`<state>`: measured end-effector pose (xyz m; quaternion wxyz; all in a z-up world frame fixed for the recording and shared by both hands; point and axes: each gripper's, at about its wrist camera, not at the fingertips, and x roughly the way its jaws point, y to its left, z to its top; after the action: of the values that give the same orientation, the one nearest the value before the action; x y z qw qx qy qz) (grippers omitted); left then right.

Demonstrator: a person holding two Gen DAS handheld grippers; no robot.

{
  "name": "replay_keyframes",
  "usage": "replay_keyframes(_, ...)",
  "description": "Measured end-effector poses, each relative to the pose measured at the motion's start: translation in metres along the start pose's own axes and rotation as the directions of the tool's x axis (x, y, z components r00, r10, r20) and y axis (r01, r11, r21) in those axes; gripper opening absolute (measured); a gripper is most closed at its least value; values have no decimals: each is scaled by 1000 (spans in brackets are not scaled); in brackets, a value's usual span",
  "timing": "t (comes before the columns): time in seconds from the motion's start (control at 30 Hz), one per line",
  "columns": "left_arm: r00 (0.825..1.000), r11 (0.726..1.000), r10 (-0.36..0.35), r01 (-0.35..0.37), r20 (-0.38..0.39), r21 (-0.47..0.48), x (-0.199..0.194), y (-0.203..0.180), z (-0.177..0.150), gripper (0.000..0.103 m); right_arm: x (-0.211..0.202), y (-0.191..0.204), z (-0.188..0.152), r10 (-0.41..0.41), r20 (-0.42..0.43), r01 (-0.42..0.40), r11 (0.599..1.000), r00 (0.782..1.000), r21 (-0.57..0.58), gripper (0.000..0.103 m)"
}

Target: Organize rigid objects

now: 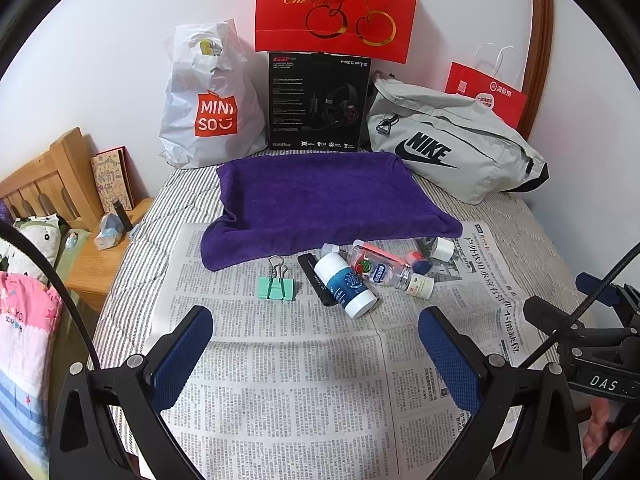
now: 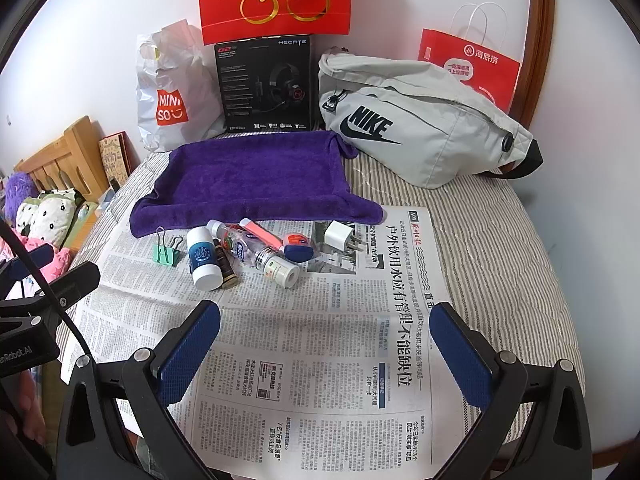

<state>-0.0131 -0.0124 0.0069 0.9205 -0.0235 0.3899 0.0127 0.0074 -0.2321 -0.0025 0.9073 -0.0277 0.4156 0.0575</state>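
Both claws spread, empty — left claw (image 1: 316,340), right claw (image 2: 325,336). Clutter sits ahead on the newspaper (image 1: 280,380) before the purple towel (image 1: 320,196); white bottle (image 1: 346,284) nearest left claw — long axis diagonal.

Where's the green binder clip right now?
In both views, the green binder clip lies on the newspaper, leftmost of the clutter, beside the white bottle, below the purple towel.

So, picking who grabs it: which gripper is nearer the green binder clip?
Left. The left gripper sits just right of the green binder clip; the right gripper is farther right of it.
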Motion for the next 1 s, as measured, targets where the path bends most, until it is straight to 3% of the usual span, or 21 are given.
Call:
replay_keyframes(0.67,1000,1000,3,-3,9,-2,-3,3,2,103,-1,0,-1,11,5,-11,1000,1000,-4,103)
replay_keyframes(1.0,997,997,45,-48,-57,-66,44,35,1,103,21,-9,0,41,-21,-41,999,999,3,103)
